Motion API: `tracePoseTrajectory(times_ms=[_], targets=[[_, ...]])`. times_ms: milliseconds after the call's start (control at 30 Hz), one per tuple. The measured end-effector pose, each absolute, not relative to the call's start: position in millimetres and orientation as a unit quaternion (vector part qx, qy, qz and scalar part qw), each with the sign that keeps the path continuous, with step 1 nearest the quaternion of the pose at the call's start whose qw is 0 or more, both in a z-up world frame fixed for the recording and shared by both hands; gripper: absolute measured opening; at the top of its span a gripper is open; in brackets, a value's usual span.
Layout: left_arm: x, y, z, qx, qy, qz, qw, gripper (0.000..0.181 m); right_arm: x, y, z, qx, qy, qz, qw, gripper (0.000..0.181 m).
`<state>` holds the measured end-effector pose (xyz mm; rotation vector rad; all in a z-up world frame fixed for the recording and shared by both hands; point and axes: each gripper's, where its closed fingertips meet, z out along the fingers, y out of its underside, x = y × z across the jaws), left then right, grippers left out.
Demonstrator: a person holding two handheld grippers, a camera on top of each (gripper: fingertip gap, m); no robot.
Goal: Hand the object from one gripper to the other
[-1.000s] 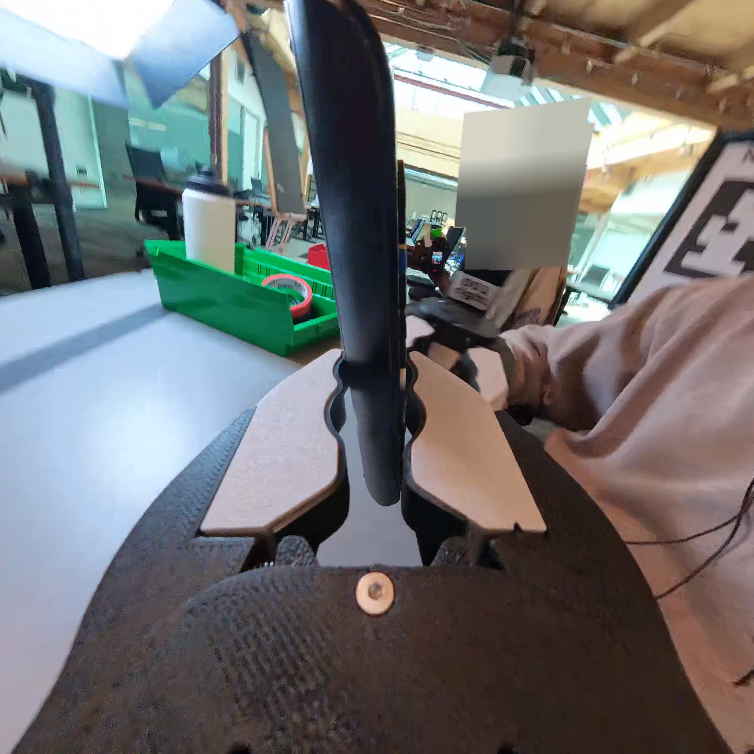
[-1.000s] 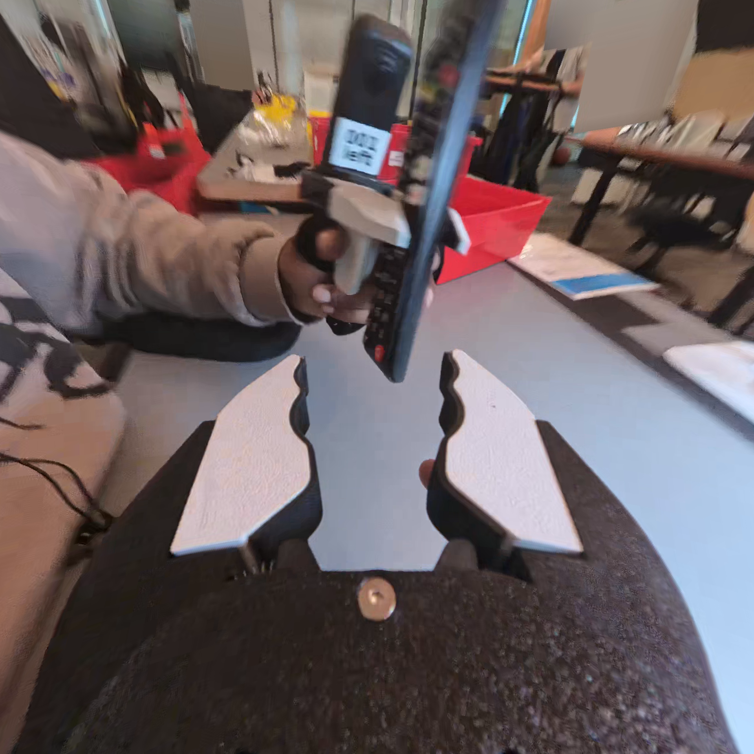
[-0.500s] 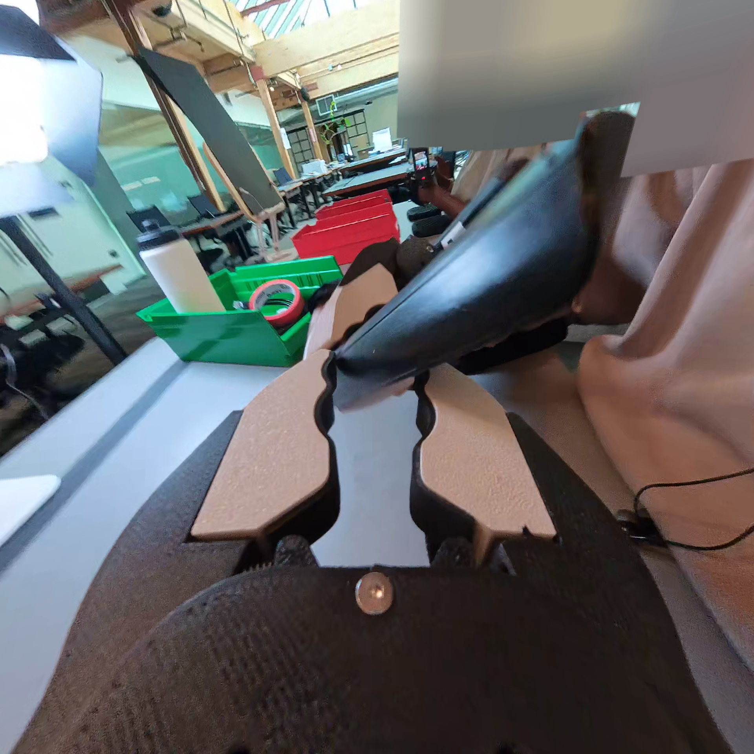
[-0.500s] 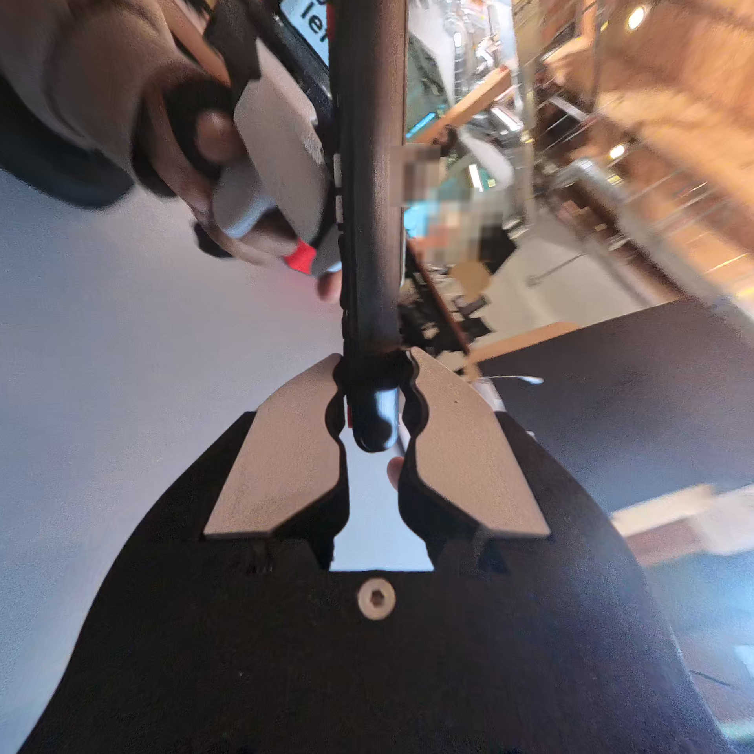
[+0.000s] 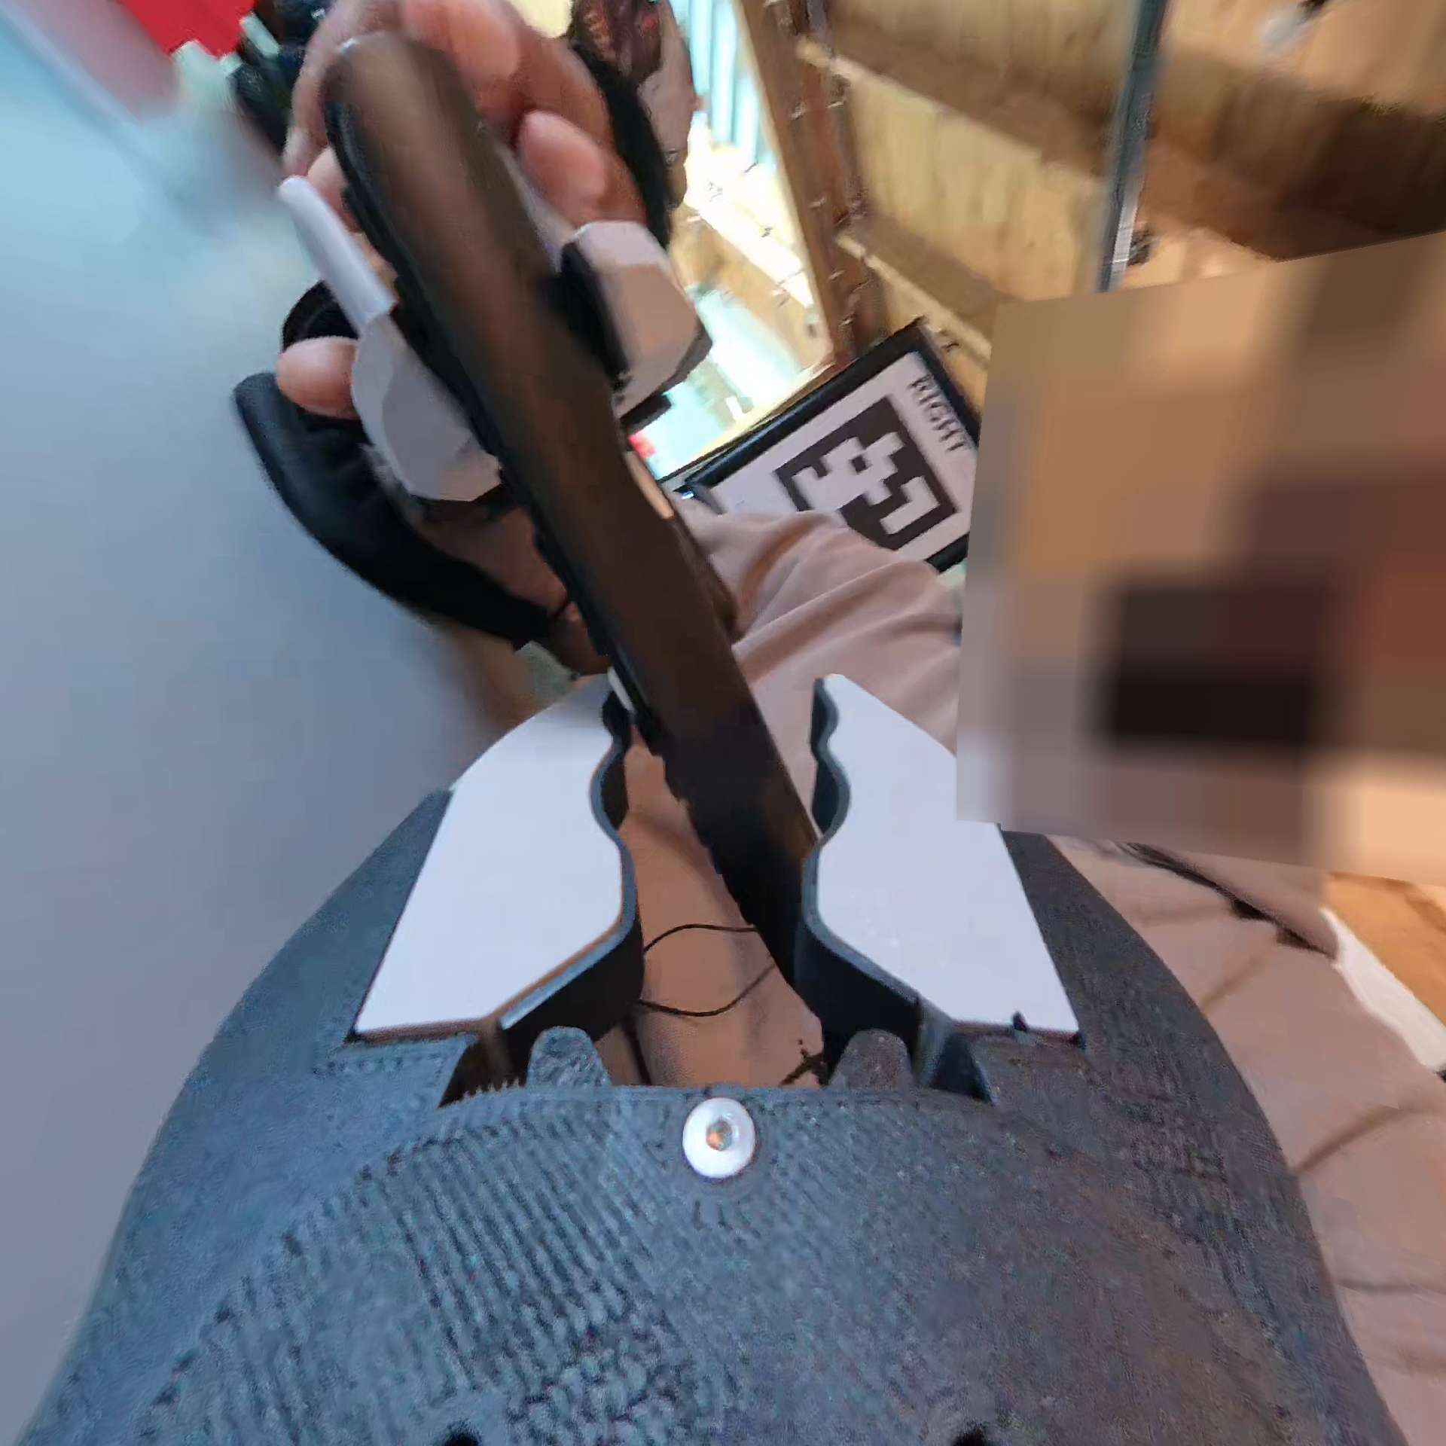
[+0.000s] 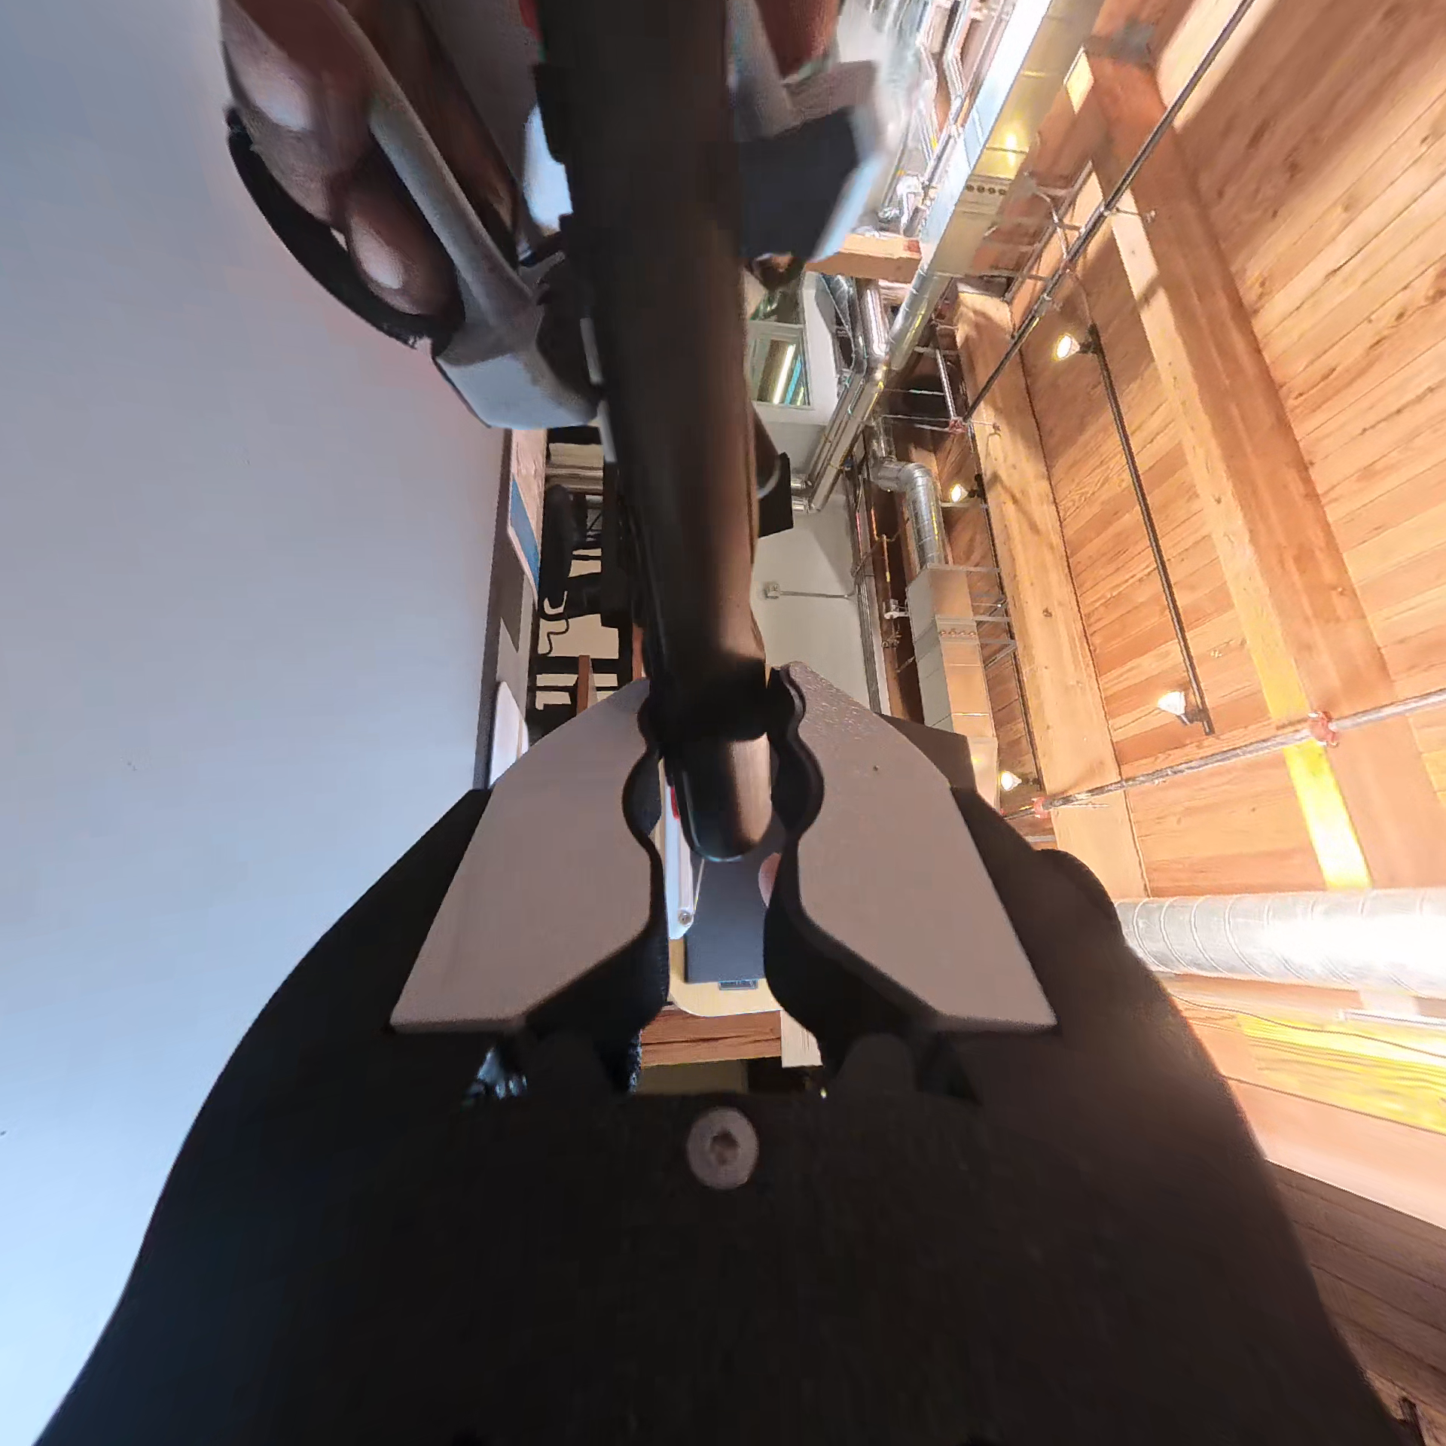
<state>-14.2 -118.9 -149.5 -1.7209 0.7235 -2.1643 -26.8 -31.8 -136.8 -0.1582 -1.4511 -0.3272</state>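
The right claw (image 6: 716, 708) is pinched on one end of a long black remote control (image 6: 673, 407), its white pads pressed against both sides. In the left wrist view the same remote (image 5: 595, 501) slants between the spread fingers of the left claw (image 5: 716, 704), leaning against the right finger while the left one seems to stand clear, though motion blur makes that hard to judge. A framed black-and-white marker board (image 5: 853, 469) with a short printed word stands behind. The grey counter (image 5: 156, 626) lies off to the left.
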Motion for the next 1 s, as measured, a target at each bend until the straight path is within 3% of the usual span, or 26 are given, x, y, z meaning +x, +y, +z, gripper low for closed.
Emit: tracePoseTrajectory(times_ms=[33, 100, 267, 367, 467, 533, 633, 733, 867, 933, 1000], targets=[[-11, -121, -154, -0.604, 0.259, -0.74, 0.142, 0.034, -28, -33, -137, -0.072, -0.659, -0.149, 0.733, 0.025], [-9, -119, -163, -0.621, 0.289, -0.709, 0.169, 0.031, -27, -30, -132, -0.097, -0.65, -0.138, 0.741, 0.029], [-26, -92, -175, -0.671, 0.377, -0.547, 0.328, 0.027, -18, -13, -119, -0.257, -0.634, 0.015, 0.729, 0.055], [-37, -82, -170, -0.658, 0.434, -0.446, 0.425, 0.025, -16, -16, -119, -0.366, -0.62, 0.22, 0.658, 0.062], [-45, -72, -159, -0.642, 0.454, -0.36, 0.503, 0.025, -15, -45, -121, -0.42, -0.606, 0.451, 0.503, 0.069], [-44, -74, -156, -0.621, 0.478, -0.317, 0.534, 0.025, -18, -54, -119, -0.426, -0.582, 0.514, 0.463, 0.071], [-40, -75, -163, -0.605, 0.521, -0.238, 0.553, 0.025, -21, -75, -117, -0.401, -0.589, 0.544, 0.443, 0.062], [-40, -72, -175, -0.606, 0.542, -0.195, 0.549, 0.025, -14, -93, -102, -0.358, -0.595, 0.56, 0.452, 0.03], [-48, -60, -172, -0.62, 0.508, -0.21, 0.561, 0.026, -16, -85, -107, -0.326, -0.652, 0.393, 0.56, 0.023], [-58, -48, -170, -0.64, 0.468, -0.222, 0.567, 0.038, -17, -92, -106, -0.279, -0.678, 0.302, 0.609, 0.023], [-71, -37, -167, -0.659, 0.415, -0.262, 0.57, 0.039, -18, -95, -107, -0.23, -0.695, 0.201, 0.651, 0.022]])
